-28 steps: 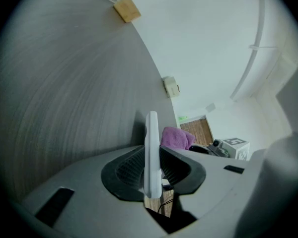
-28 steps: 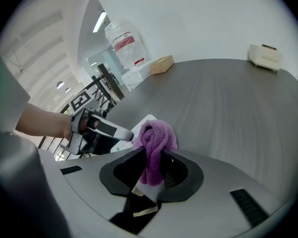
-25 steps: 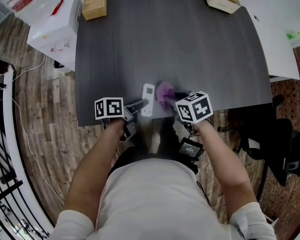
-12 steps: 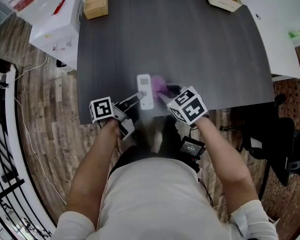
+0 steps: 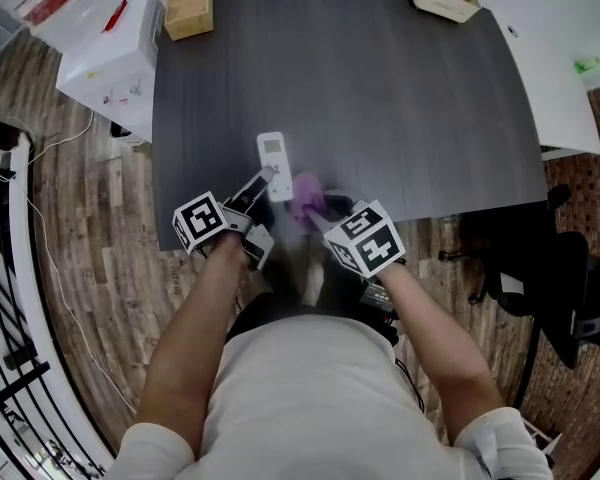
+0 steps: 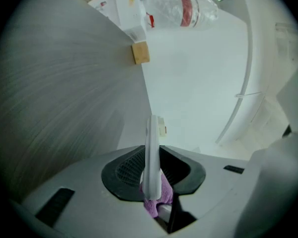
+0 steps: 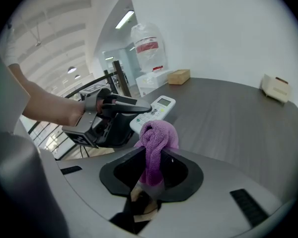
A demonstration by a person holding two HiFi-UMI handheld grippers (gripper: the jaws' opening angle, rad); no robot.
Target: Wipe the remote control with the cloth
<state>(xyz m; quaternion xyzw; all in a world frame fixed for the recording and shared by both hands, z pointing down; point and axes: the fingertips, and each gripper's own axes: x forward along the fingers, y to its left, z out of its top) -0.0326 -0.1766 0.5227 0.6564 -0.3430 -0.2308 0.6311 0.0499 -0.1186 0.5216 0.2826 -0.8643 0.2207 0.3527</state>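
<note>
The left gripper (image 5: 258,182) is clamped on the near end of the remote control (image 5: 272,154). Its own view shows the white body edge-on between the pads. The right gripper (image 5: 318,211) is clenched on the purple cloth (image 5: 304,190), which bulges out of its jaws in a bunched knob.

In the head view the remote sits near the front edge of the dark table (image 5: 400,108), at about 12 o'clock from the left gripper's tips. The cloth is at roughly 4 o'clock from the remote's middle, right at its near right side. In the left gripper view purple fabric shows just below the held end, so it probably touches there, though the angle leaves real contact unsettled.

Both pick-ups look done, and tool and target are brought together. The wiping itself looks barely begun, with the face and display end apparently not yet covered.

The remote's long axis runs about 12 to 6, with the display end toward 12, away from the person, and the button end in the jaws.
</note>
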